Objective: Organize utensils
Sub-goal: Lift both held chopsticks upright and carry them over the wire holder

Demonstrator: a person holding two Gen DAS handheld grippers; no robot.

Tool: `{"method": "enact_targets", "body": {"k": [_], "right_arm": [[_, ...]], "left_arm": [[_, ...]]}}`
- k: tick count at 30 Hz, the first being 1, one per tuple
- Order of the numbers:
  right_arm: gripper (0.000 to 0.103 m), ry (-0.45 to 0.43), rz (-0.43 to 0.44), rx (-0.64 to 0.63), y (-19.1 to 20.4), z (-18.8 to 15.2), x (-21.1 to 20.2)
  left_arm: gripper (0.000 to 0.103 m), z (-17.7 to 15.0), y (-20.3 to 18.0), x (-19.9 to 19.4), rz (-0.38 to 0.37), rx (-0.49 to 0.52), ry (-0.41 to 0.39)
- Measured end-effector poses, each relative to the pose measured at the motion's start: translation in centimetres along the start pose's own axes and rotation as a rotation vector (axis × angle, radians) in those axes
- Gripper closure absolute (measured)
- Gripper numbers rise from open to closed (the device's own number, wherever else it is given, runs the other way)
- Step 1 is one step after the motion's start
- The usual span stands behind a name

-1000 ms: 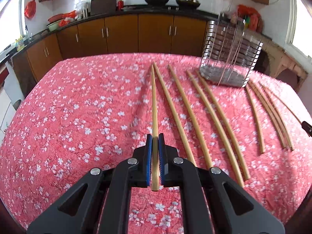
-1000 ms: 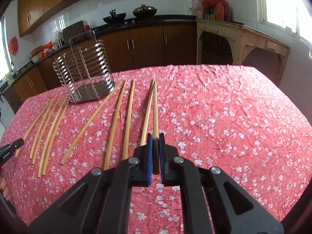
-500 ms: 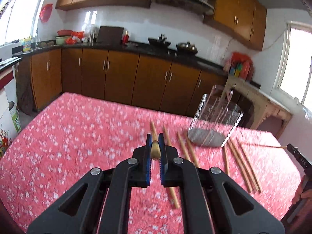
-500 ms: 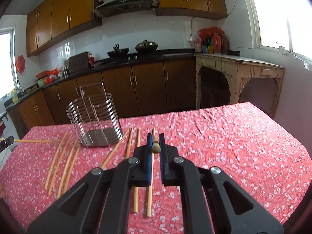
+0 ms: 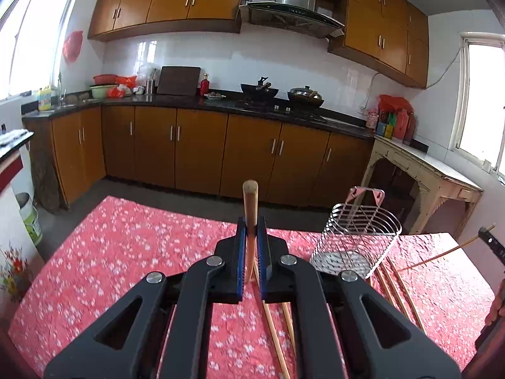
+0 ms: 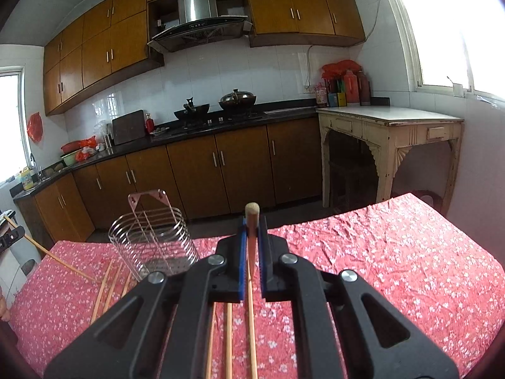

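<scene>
My left gripper (image 5: 251,224) is shut on a wooden chopstick (image 5: 251,195), whose end sticks up past the blue pads while its far tip trails down to the table. My right gripper (image 6: 252,224) is shut on another wooden chopstick (image 6: 252,218), held the same way. The wire utensil holder (image 5: 356,240) stands upright on the red flowered tablecloth (image 5: 126,252), to the right in the left wrist view and to the left in the right wrist view (image 6: 154,240). Several loose chopsticks (image 6: 109,287) lie on the cloth beside and in front of it.
The other gripper with its chopstick shows at the right edge of the left wrist view (image 5: 489,243) and at the left edge of the right wrist view (image 6: 12,237). Brown kitchen cabinets (image 5: 195,151) and a cream side table (image 6: 391,139) stand beyond the table.
Both grippers, shut on a chopstick each, have lifted and tilted up from the table. The views swung from the cloth to the kitchen wall. The gripped ends rose while the tips stay low.
</scene>
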State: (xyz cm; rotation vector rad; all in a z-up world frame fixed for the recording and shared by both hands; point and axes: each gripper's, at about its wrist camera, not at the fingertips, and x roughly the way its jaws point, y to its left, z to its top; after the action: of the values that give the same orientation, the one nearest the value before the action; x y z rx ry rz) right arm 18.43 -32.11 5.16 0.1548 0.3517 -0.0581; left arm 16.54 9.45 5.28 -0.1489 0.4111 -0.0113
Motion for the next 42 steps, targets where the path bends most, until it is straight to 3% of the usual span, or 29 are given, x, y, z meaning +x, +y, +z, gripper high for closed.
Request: {"method": "enact_targets", "body": {"k": [11, 14, 20, 23, 28, 33, 42], "right_arm": [[0.095, -0.046, 0.019, -0.03, 1.3, 5.8, 0.7], [0.095, -0.086, 0.041, -0.05, 2.3, 8.8, -0.3], [0.095, -0.165, 0.155, -0.048, 4.9, 14.8, -2.5], [0.095, -0.167, 0.194, -0.059, 6.4, 16.2, -2.2], [0.095, -0.116, 0.243, -0.071, 8.5, 16.2, 0.3], [0.095, -0.041, 0.273, -0.068, 9.5, 14.6, 3.2], [0.095, 0.103, 0.287, -0.036, 9.6, 11.2, 8.9]], "left_arm": [[0.096, 3.7, -0.8, 0.8, 0.026, 0.049, -0.034], [0.097, 5.6, -1.8, 0.0, 0.023, 0.073, -0.07], [0.097, 10.8, -5.3, -2.3, -0.058, 0.068, -0.164], [0.097, 12.7, -7.5, -2.9, -0.12, 0.063, -0.192], [0.097, 12.9, -10.5, -1.8, -0.17, 0.086, -0.185], [0.097, 11.5, -11.2, 1.3, -0.214, 0.06, -0.094], [0.097, 9.1, -12.2, 5.8, -0.187, 0.077, 0.005]]}}
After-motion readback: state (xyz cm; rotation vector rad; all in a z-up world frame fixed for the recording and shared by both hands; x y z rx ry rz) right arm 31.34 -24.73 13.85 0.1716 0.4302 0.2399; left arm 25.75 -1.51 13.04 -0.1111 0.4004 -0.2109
